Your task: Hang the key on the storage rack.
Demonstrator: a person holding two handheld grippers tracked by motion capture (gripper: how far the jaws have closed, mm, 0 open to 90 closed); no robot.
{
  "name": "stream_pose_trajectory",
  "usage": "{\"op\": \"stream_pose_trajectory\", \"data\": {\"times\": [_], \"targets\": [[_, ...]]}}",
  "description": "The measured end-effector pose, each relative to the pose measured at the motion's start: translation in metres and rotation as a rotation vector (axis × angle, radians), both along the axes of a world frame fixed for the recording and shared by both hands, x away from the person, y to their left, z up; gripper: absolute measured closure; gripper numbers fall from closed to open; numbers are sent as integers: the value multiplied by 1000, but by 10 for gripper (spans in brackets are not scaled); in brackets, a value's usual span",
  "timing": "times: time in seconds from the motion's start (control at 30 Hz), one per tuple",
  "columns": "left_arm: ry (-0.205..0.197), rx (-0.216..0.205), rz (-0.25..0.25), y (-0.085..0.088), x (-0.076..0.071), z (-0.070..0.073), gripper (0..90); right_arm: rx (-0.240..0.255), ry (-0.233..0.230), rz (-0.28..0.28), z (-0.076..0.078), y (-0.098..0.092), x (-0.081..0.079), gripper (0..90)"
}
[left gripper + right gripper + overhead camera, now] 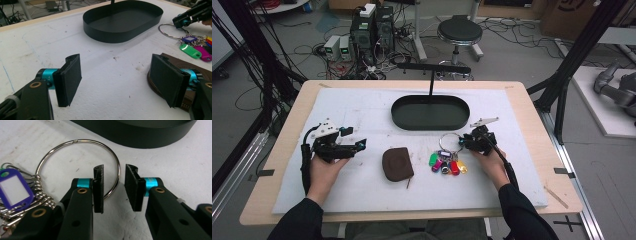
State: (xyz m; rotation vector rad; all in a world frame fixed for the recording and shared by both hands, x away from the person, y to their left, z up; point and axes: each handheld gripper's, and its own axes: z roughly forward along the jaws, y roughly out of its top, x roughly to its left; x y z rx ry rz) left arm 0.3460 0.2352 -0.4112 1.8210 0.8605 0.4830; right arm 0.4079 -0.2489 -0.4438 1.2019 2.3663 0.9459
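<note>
Beyond our fingers we see a black oval tray (pixel 430 122) with an upright post on the white mat (pixel 352 107) covering the desk (pixel 532 107). Farther off stand a round stool (pixel 459 31) and computer towers (pixel 373 27).

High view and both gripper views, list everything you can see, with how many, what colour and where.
Key ring: one, silver, on the white mat right of centre, its wire between the right gripper's open jaws.
Key tags: several, green, pink, purple, red, yellow, fanned out below the ring.
Pouch: one, brown, mat centre.
Tray: one, black oval, far middle of the mat.
Mat: one, white, covering the table.
Table: one, light wood.
Stool: one, black, on the floor beyond.
Left gripper: one, black, jaws wide open, beside the pouch.
Right gripper: one, black, at the ring.
</note>
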Motion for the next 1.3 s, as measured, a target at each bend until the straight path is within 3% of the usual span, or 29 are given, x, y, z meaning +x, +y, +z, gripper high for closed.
{"op": "stream_pose_trajectory", "data": {"times": [0.07, 0.1, 0.27, 0.53, 0.8, 1.0, 1.1, 1.17, 1.2, 1.23, 1.3], "targets": [[0, 1, 0, 0, 0, 0, 258, -4, -1, -4, 0, 0, 0, 733], [3, 5, -1, 0, 0, -1, 258, -11, -11, -2, 0, 0, -1, 822], [1, 4, 1, 0, -1, 0, 258, -30, -36, 8, 0, 3, -3, 865], [7, 1, 5, 1, -1, -1, 258, 33, -30, -10, 2, -1, -2, 872], [8, 2, 0, 0, -2, -2, 258, 4, -25, 1, -2, 2, -2, 820], [11, 7, -5, -1, -1, -2, 258, -22, -62, 0, -2, 6, -5, 879], [9, 0, 3, 1, -2, -2, 258, 36, -72, 6, 2, 4, -6, 880], [7, 0, 3, 1, -2, -1, 258, 108, -83, 14, 7, 1, -8, 881], [7, 0, 3, 1, -2, -1, 258, 108, -83, 14, 7, 1, -8, 881], [6, -2, 5, 1, -3, -1, 258, 203, -94, 35, 15, -5, -11, 882], [5, -3, 6, 1, -3, -1, 258, 267, -99, 53, 19, -7, -13, 882]]}}
